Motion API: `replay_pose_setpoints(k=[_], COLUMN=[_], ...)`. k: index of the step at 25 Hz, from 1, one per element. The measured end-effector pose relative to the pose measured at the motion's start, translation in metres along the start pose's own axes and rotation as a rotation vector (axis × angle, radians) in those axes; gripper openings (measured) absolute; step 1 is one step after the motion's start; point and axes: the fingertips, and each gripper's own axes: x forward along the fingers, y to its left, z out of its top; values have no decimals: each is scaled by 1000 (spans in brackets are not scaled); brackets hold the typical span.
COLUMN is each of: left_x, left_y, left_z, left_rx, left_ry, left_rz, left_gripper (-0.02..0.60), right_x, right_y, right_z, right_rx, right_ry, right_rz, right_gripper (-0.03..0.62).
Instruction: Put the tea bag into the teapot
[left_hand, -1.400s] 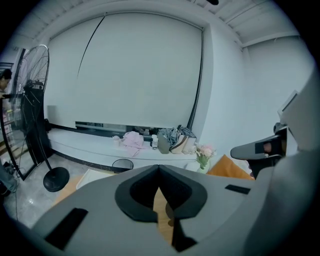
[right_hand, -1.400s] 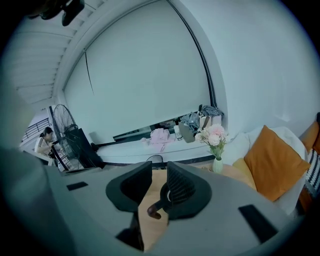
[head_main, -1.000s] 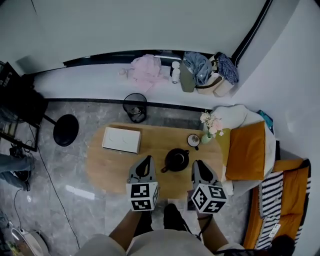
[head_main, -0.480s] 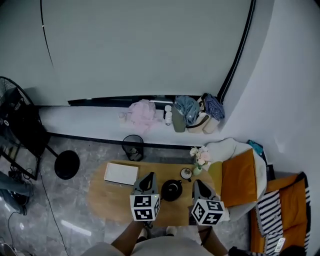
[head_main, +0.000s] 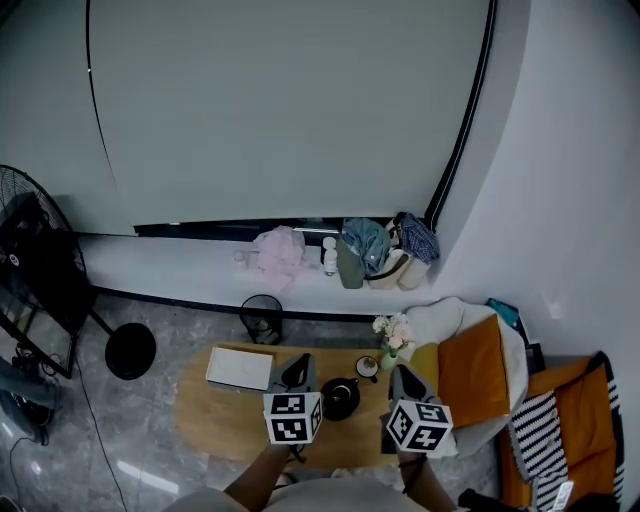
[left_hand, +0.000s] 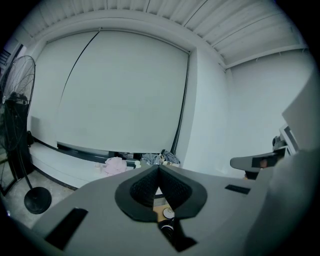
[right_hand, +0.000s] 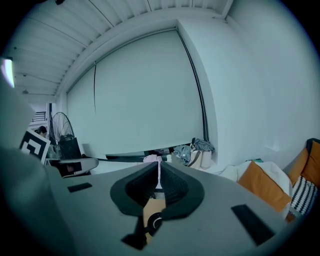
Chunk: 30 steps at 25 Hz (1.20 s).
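The black teapot (head_main: 340, 398) stands on the oval wooden table (head_main: 215, 420), between my two grippers. My left gripper (head_main: 298, 364) is just left of it and my right gripper (head_main: 402, 373) just right of it, both raised above the table. In the left gripper view the left gripper (left_hand: 159, 168) has its pads met at the tips with nothing between them. The right gripper (right_hand: 159, 164) looks the same in its own view, jaws shut and empty. Both views show only a sliver of the teapot (right_hand: 154, 223) below the jaws. No tea bag shows in any view.
A white flat box (head_main: 240, 367) lies on the table's left part. A small cup (head_main: 367, 367) and a flower vase (head_main: 390, 338) stand behind the teapot. An orange cushion (head_main: 470, 368) is to the right; a bin (head_main: 262, 317) and a fan base (head_main: 130, 351) stand on the floor beyond.
The head view has drawn back and tilted up, so the table looks smaller and lower. Both grippers have kept their places either side of the teapot.
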Motion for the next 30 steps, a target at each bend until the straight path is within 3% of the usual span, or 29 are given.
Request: replay_pose_setpoints(k=[9, 30], left_x=[2, -8], left_y=[2, 4], left_z=[2, -5], left_rx=[31, 30], left_ry=[10, 18], left_rz=[-6, -16], left_gripper=[5, 5], right_x=[0, -12], right_y=[6, 5], right_z=[3, -5], right_rx=[-72, -35], right_ry=[22, 33], right_rz=[-23, -54], right_gripper=[34, 34])
